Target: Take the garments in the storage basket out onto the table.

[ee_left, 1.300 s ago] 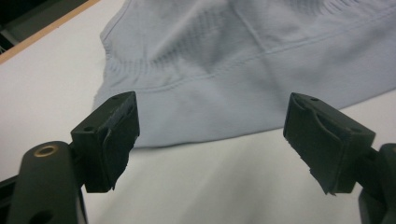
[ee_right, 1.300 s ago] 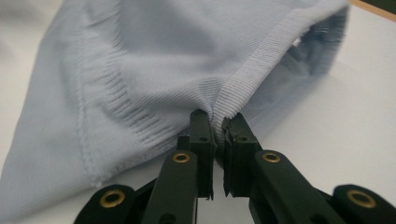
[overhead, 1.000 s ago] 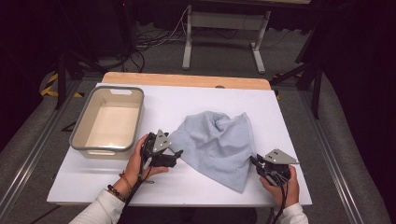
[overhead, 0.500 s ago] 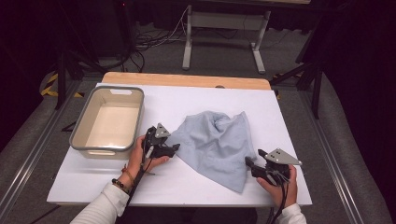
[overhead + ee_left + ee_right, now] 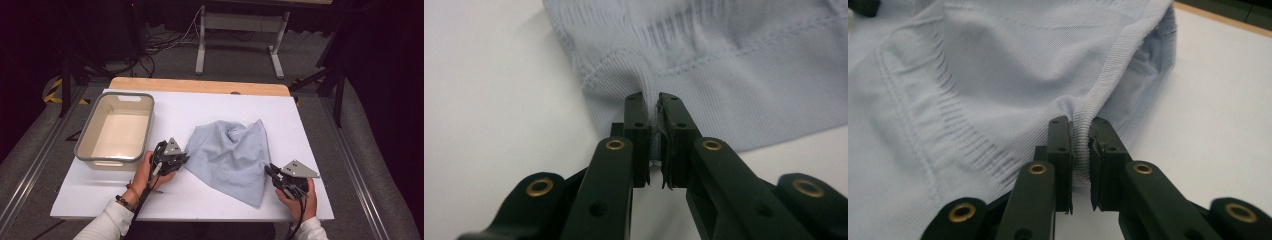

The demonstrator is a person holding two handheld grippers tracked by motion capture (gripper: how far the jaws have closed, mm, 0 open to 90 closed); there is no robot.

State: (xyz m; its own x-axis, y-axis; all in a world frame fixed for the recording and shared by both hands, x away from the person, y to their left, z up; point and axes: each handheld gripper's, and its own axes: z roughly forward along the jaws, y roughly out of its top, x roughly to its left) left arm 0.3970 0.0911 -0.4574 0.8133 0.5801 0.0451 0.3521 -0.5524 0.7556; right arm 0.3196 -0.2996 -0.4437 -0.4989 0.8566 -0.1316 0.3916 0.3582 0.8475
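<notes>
A recording bench in what looks like a lab or test studio: a white tabletop [image 5: 200,115] edged at the far side by a strip of bare wood [image 5: 200,86] stands on grey carpet, with darkness all round. Loose cables [image 5: 165,42] trail over the floor behind it beside the grey metal legs of a stand [image 5: 237,37], and yellow-and-black hazard tape [image 5: 54,90] marks the floor at left.

Pale blue knitted cloth [image 5: 744,75], soft and matt, with ribbed hems and stitched seams, lies pinched in the matt black plastic tongs [image 5: 651,107], which carry brass-coloured rivets. Beneath the tongs is a smooth white tabletop [image 5: 200,112] with a wooden edge.
</notes>
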